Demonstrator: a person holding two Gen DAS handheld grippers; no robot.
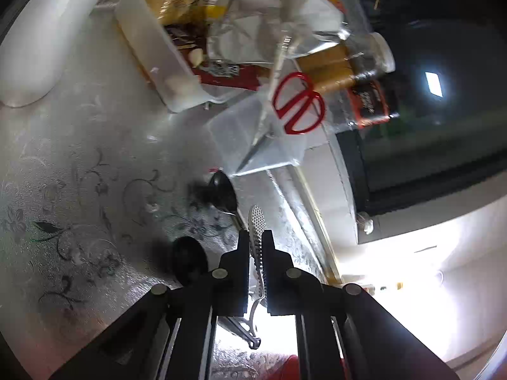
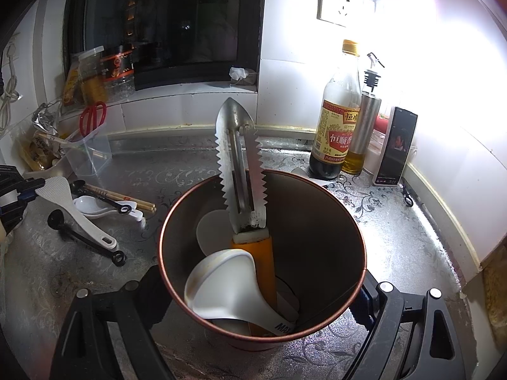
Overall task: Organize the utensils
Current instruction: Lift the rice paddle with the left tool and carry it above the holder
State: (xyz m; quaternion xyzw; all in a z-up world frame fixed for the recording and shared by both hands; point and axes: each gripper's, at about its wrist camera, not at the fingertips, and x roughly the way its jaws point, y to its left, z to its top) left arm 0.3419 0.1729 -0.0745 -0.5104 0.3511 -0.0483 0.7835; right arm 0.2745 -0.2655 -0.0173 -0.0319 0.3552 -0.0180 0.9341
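A dark vinegar bottle with a yellow label stands at the far right of the patterned counter, touching a steel oil dispenser. Just right of them a phone leans against the wall, its screen lit. A wall socket sits above. Far left, red-handled scissors stand in a clear bag near snack packets.

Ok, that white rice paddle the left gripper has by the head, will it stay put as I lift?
Probably stiff: the white rice paddle looks like moulded plastic, with no sag along its handle. Likely light too. It may pivot, though: the left gripper pinches only the thin dimpled head, and the long handle sticks out well beyond the jaws.
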